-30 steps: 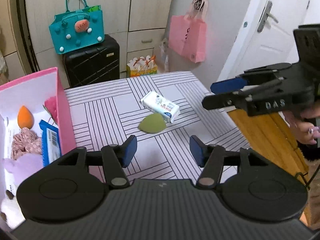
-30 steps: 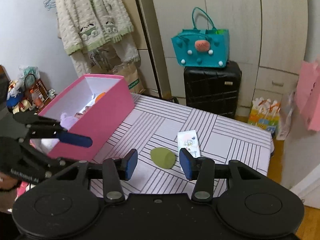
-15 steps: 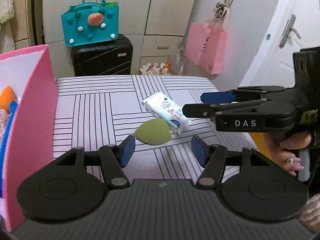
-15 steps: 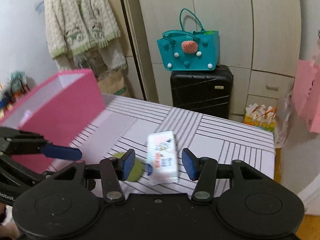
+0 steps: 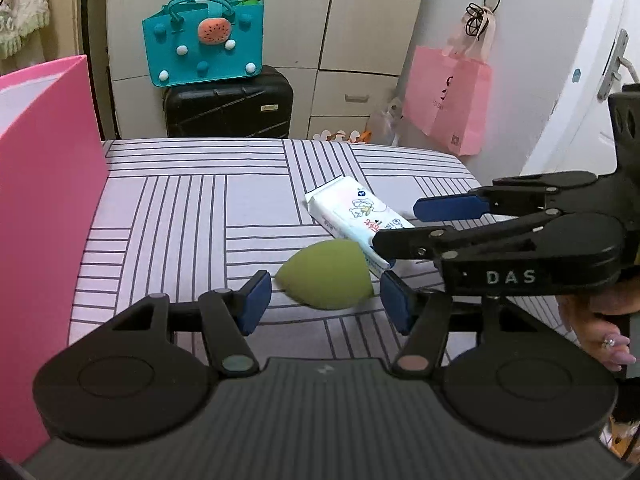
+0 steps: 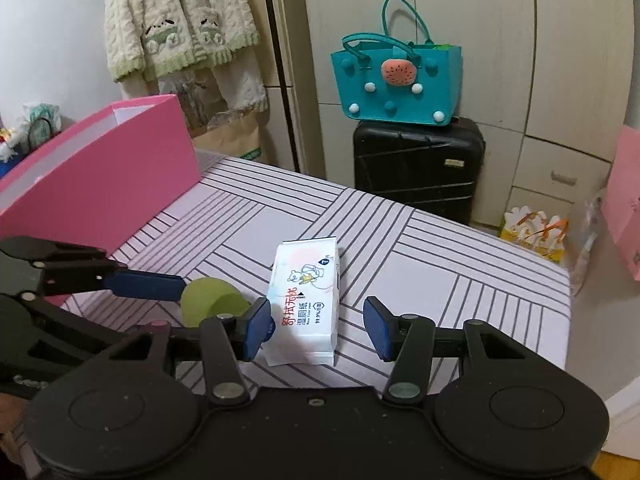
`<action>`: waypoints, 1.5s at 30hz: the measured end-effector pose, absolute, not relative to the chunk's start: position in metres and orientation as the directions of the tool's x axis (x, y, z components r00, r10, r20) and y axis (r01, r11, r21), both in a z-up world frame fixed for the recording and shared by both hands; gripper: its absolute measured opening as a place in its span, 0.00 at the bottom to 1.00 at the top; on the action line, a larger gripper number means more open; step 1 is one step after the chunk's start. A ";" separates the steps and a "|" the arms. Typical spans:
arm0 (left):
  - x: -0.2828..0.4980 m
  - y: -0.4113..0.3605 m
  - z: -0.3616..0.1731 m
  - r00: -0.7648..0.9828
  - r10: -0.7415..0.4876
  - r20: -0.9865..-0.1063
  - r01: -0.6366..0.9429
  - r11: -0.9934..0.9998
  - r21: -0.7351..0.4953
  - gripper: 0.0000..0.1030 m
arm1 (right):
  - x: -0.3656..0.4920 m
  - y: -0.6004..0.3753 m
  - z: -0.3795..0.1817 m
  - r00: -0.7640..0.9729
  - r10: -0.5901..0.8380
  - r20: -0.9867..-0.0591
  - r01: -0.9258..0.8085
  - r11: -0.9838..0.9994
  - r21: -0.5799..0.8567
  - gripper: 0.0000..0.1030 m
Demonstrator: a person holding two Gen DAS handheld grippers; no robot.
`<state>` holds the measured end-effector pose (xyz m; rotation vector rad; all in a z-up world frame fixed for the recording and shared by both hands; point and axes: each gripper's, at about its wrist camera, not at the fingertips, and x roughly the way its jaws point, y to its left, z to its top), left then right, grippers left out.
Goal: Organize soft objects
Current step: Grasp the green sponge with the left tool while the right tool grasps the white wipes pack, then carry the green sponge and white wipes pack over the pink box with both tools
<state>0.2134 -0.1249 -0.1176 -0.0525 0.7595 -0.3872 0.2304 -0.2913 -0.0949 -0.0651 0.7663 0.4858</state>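
A green teardrop sponge (image 5: 326,274) lies on the striped table (image 5: 192,208), right in front of my open left gripper (image 5: 325,302), between its blue pads without touching. A white wet-wipe pack (image 5: 354,216) lies just beyond it. In the right wrist view the pack (image 6: 306,300) lies between the blue pads of my open right gripper (image 6: 316,328), and the sponge (image 6: 208,300) sits to its left, partly hidden. The right gripper also shows in the left wrist view (image 5: 408,222), over the pack. A pink box (image 6: 100,176) stands at the table's left.
A black suitcase (image 6: 416,168) with a teal bag (image 6: 396,80) on top stands behind the table. A pink paper bag (image 5: 448,100) hangs on the wall at right. A cream cardigan (image 6: 176,20) hangs at back left. The table's right edge (image 6: 568,292) is near.
Both grippers have come lower and closer to the table. The sponge now sits between the left pads and the wipe pack between the right pads. Both stay open.
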 end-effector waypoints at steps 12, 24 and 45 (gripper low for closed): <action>0.228 -0.120 -0.125 0.664 -0.384 -0.642 0.280 0.923 -0.263 0.46 | 0.218 -0.297 -0.098 0.573 0.437 -0.693 -0.531 0.842 0.092 0.56; 0.214 -0.117 -0.117 0.690 -0.357 -0.630 0.291 0.933 -0.210 0.42 | 0.239 -0.271 -0.104 0.575 0.415 -0.705 -0.558 0.829 0.034 0.57; 0.151 -0.096 -0.059 0.704 -0.431 -0.564 0.417 0.894 -0.164 0.42 | 0.179 -0.287 -0.083 0.606 0.375 -0.702 -0.278 0.926 0.255 0.44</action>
